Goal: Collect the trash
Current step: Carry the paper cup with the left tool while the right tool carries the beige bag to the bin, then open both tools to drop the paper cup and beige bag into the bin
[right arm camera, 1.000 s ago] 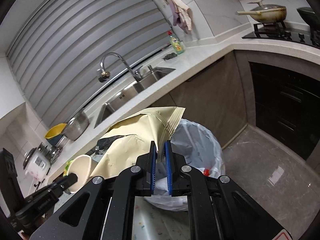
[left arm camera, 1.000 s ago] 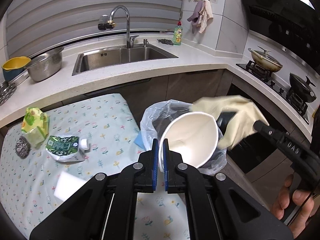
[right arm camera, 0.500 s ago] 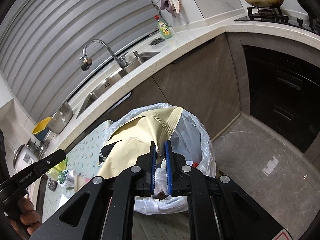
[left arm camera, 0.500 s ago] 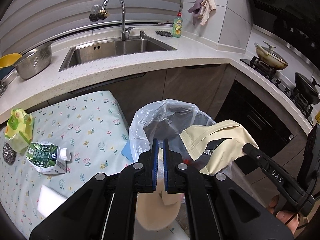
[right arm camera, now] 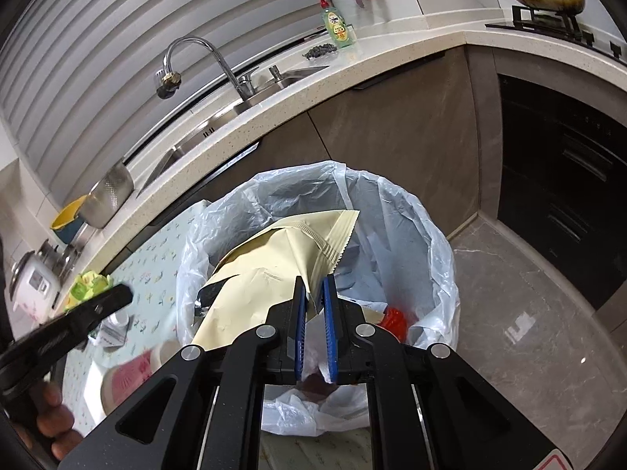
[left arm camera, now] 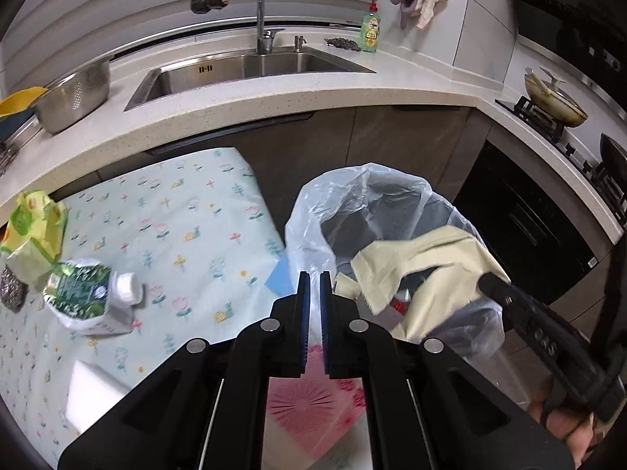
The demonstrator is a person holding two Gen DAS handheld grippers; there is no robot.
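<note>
Pinches a pink-patterned paper cup (left arm camera: 309, 399) with the left gripper (left arm camera: 314, 274), jaws drawn to a narrow slit on the cup's thin wall; holds it low over the near edge of the flowered tablecloth (left arm camera: 188, 227), just beside the trash bin's clear liner (left arm camera: 305, 215), not inside it. Clamps a crumpled beige snack pouch (right arm camera: 266, 274) with the right gripper (right arm camera: 312, 286), jaws almost together on a fold near its serrated edge; holds the pouch over the liner's mouth, above a red scrap (right arm camera: 394, 319) down inside. Points both grippers downward. Has on the cloth, well apart from the bin: a squashed green milk carton (left arm camera: 78, 293) lying on its side, a yellow-green wrapper (left arm camera: 31, 231) just behind it, a steel scourer (left arm camera: 11, 293) at the left edge, a white block (left arm camera: 94, 391) nearer the camera, and a blue scrap (left arm camera: 280, 278) right beside the liner
</note>
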